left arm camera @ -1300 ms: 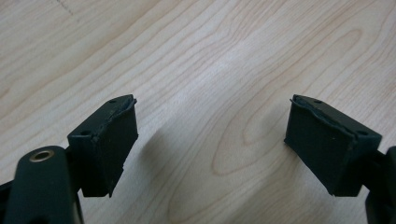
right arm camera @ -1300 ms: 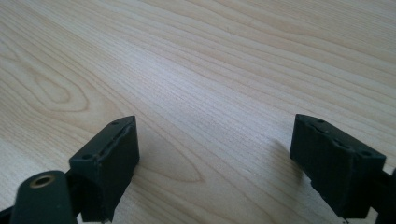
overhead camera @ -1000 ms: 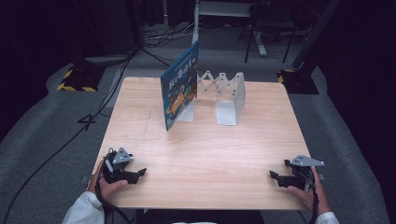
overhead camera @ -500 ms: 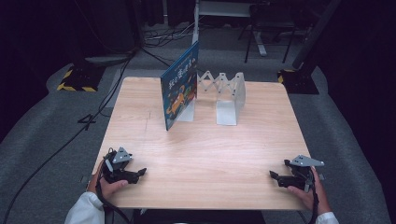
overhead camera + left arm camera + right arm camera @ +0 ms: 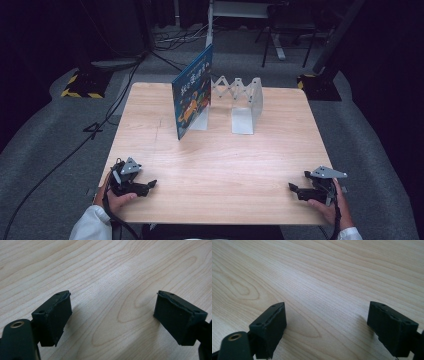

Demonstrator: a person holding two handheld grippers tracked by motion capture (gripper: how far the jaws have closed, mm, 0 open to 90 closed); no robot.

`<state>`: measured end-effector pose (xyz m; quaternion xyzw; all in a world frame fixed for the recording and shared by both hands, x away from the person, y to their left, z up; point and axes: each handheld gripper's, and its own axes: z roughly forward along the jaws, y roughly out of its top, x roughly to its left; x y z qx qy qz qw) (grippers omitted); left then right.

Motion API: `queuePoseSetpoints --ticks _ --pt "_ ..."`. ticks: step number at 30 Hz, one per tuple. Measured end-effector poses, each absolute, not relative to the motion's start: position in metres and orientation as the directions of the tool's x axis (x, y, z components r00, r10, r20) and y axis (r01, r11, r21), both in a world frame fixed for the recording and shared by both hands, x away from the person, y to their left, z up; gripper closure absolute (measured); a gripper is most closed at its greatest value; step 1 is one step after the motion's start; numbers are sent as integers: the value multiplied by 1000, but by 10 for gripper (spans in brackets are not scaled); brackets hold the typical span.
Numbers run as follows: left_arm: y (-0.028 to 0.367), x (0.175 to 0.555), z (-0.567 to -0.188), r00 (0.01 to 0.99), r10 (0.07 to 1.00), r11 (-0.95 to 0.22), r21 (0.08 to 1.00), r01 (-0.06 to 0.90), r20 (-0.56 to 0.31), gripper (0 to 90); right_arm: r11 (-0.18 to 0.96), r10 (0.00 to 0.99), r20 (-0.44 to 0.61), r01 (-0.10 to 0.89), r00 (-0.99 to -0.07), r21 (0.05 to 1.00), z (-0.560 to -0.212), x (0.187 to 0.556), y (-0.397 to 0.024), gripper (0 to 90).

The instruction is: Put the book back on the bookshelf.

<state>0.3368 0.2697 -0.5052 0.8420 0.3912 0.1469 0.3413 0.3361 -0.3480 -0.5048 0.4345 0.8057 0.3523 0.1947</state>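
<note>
A blue picture book (image 5: pixel 192 95) stands upright at the back of the wooden table (image 5: pixel 220 165), leaning against the left end of a white accordion book rack (image 5: pixel 235 102). My left gripper (image 5: pixel 150 185) rests low at the table's front left corner, held by a hand. In the left gripper view its jaws stand wide apart over bare wood, left gripper (image 5: pixel 112 315) open and holding nothing. My right gripper (image 5: pixel 292 188) sits at the front right corner. Its jaws are likewise spread over bare wood, right gripper (image 5: pixel 327 322) open.
Dark grey floor surrounds the table, with cables (image 5: pixel 75 145) trailing at the left. A yellow-and-black striped base (image 5: pixel 80 82) and stand legs (image 5: pixel 280 45) sit behind the table. Bare wood lies between the grippers and the book.
</note>
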Motion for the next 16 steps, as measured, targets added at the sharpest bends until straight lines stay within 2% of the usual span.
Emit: queuePoseSetpoints --ticks 16 --pt "270 338 -505 651 759 -465 689 557 -14 148 374 837 -7 563 -547 737 -505 336 -348 158"
